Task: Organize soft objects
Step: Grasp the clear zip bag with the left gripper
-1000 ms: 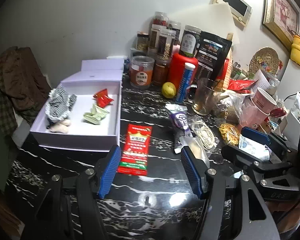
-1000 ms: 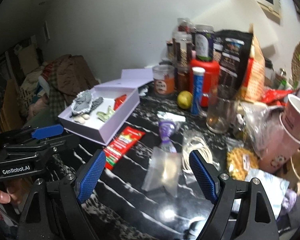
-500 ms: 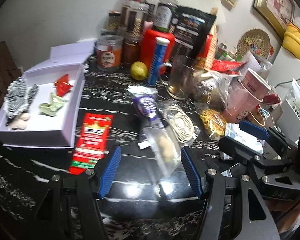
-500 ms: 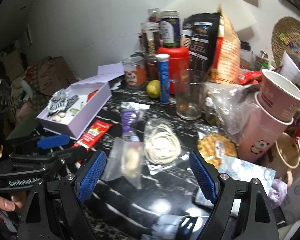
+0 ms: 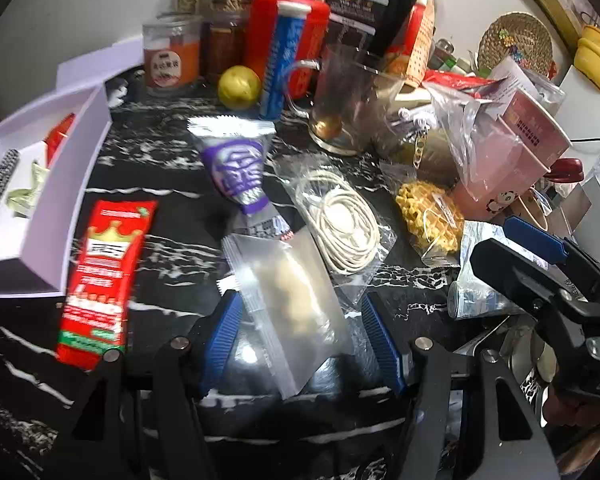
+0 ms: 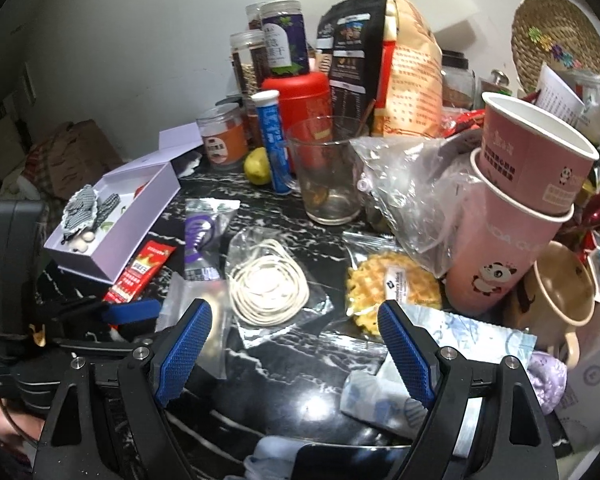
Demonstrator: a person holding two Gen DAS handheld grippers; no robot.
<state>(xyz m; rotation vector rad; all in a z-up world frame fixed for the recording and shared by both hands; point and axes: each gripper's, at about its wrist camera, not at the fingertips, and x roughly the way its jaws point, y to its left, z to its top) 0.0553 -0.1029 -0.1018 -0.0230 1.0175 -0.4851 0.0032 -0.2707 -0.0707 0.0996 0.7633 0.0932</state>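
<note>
Over the black marble table (image 5: 172, 264), the left gripper's (image 5: 300, 340) spread fingers straddle a clear pouch (image 5: 296, 312), ungripped.

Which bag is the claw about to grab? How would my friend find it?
Start at the pale purple box on the black marble table, then look right past the red packet. Between the left claw's open blue fingers lies the clear zip bag. Unlike the neighbouring bag of coiled white cord, it holds something lumpy and beige.

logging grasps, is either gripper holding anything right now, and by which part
Nothing held. The left gripper is open around the clear zip bag; the right gripper is open, empty.
</note>
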